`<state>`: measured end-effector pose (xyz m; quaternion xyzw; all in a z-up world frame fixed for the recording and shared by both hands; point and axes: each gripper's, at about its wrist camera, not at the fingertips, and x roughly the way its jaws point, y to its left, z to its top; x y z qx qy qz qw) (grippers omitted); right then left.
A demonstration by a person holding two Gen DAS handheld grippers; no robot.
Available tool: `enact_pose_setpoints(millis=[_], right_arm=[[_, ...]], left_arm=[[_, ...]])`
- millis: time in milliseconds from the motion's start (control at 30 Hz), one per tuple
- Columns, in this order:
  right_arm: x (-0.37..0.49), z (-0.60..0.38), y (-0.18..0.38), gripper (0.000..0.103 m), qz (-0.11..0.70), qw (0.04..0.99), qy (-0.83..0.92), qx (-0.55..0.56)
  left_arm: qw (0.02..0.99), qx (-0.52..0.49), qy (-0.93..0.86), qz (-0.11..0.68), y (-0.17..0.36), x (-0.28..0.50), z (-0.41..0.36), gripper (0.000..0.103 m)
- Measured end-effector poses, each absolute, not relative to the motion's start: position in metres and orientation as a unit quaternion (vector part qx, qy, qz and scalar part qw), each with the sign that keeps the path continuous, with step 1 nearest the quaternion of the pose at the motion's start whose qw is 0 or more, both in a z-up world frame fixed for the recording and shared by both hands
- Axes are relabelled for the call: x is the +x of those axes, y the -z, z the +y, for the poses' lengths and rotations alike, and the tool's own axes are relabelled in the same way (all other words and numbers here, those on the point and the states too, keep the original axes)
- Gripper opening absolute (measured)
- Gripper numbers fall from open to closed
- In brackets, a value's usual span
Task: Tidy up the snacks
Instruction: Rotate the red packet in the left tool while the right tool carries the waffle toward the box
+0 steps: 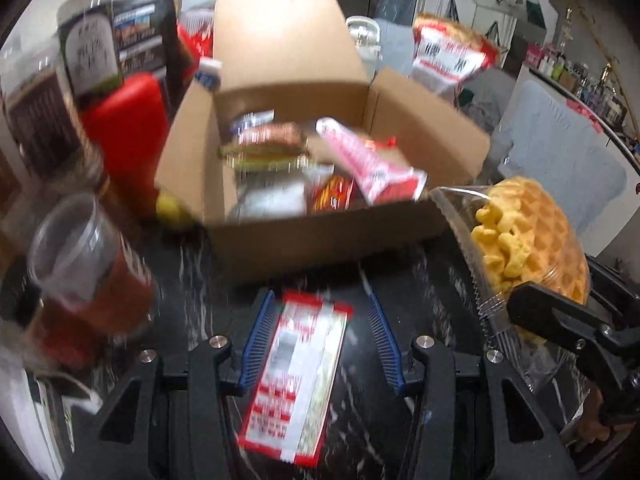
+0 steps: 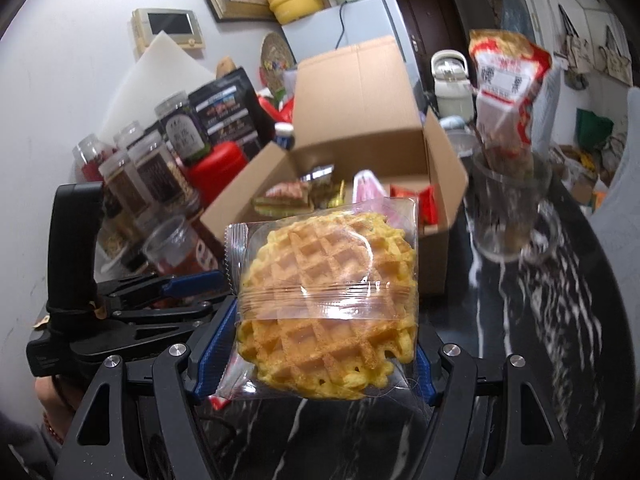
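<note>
Left wrist view: the left gripper (image 1: 320, 344) hangs over the dark marbled table (image 1: 420, 280), its blue pads spread wide, with a flat red-and-white packet (image 1: 296, 380) lying between them but touching neither.
Packet: on the table just this side of the box (image 1: 320, 236); its long axis runs toward the box and roughly along the fingers, so it lies lengthwise in the gap.
Packet look: thin, sealed, printed red border and white panel; print too blurred to read.
Right gripper: right gripper (image 2: 316, 344) is pinching a waffle (image 2: 328, 312) in a clear wrapper, pads pressed to both edges, held up off the table.
Waffle from box: near the box's front wall, toward its right corner, and above it.
Box: open cardboard, flaps up, already holding several wrapped snacks (image 1: 372, 160).
Nearer hand: I judge the right one closer to a drop, since its load is already gripped and the box is straight ahead.
Coming move: the waffle likely needs carrying forward over the front wall; the left pads would have to close across the packet's short width first.
Beside the box: jars (image 2: 152, 176) left of it, a glass (image 2: 508, 208) with a tall bag (image 2: 508, 92) right of it.
</note>
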<state>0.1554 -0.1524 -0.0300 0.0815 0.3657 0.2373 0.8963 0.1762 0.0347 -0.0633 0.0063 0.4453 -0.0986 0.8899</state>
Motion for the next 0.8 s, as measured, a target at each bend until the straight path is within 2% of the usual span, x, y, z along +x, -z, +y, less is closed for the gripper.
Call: enact_pose_setpoints(millis=[433,633,800], right_arm=[[0.130,-0.147,0.077,0.074,0.417,0.877,-0.220,0.091],[0.123,-0.150,0.088,0.074,0.431,0.871,-0.211,0.100],[0.120,-0.152,0.090,0.074,0.436,0.870,-0.207,0.103]], left_arm=[[0.862,0.019,0.092,0.498,0.117,0.159,0.044,0.048],[0.866,0.046,0.096,0.488,0.121,0.159,0.040,0.048],[0.861,0.061,0.097,0.496,0.128,0.167,0.036,0.063]])
